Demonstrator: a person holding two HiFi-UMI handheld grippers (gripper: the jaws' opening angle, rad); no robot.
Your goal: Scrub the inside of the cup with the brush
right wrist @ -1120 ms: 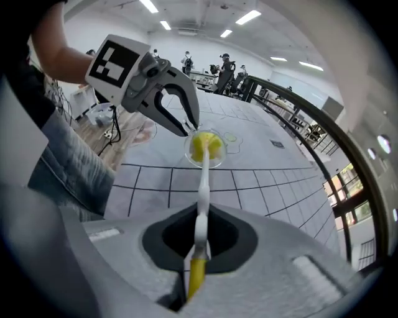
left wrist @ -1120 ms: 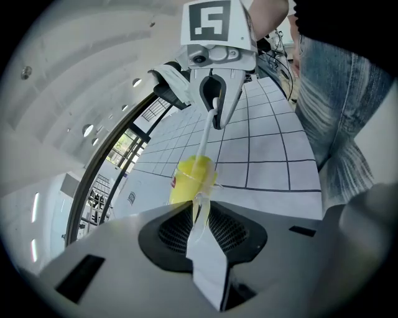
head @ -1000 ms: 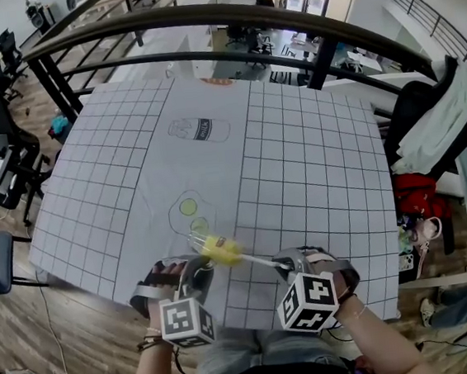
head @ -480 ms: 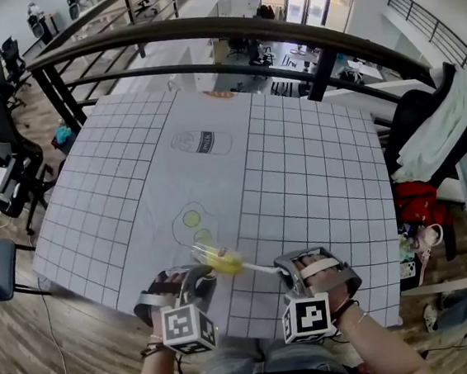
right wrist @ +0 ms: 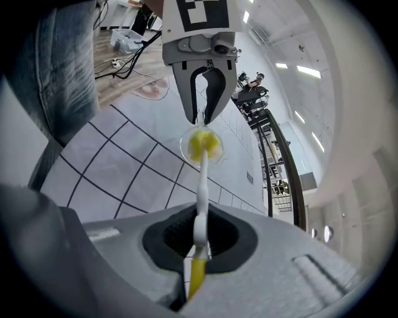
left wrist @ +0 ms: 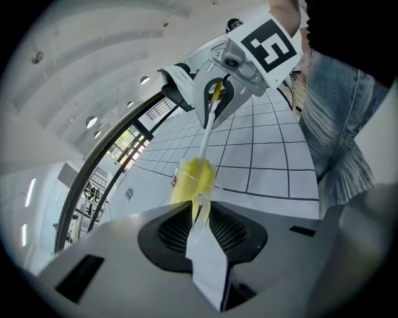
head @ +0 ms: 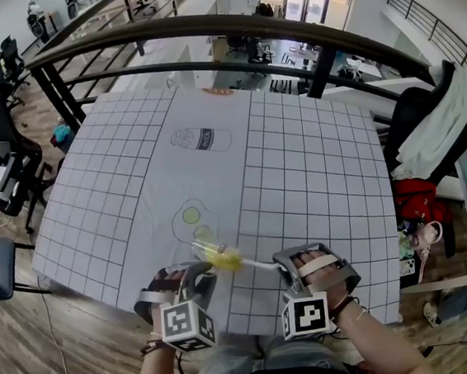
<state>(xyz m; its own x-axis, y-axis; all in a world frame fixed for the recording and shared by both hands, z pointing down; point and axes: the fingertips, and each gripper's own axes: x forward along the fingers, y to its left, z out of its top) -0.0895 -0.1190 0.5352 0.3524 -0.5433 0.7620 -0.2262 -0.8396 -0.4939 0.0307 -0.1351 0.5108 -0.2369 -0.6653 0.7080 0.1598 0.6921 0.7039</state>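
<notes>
A clear plastic cup (head: 207, 251) lies tilted on its side above the table's near edge, and my left gripper (head: 195, 275) is shut on its thin wall. In the left gripper view the cup's rim (left wrist: 198, 214) sits pinched between the jaws of the left gripper (left wrist: 198, 225). The brush's yellow head (head: 225, 260) is inside the cup. Its white handle (head: 262, 264) runs right to my right gripper (head: 288, 264). In the right gripper view the right gripper (right wrist: 198, 235) is shut on the handle (right wrist: 201, 192), with the yellow head (right wrist: 204, 144) in the cup ahead.
The table (head: 315, 173) carries a white grid sheet with a printed bottle (head: 202, 139) and a printed fried egg (head: 192, 218). A dark railing (head: 200, 24) runs behind the table. A chair draped with clothes (head: 435, 128) stands at the right.
Both grippers, with the cup and brush, have drifted slightly toward me and the table's near edge. Both grips are unchanged.
</notes>
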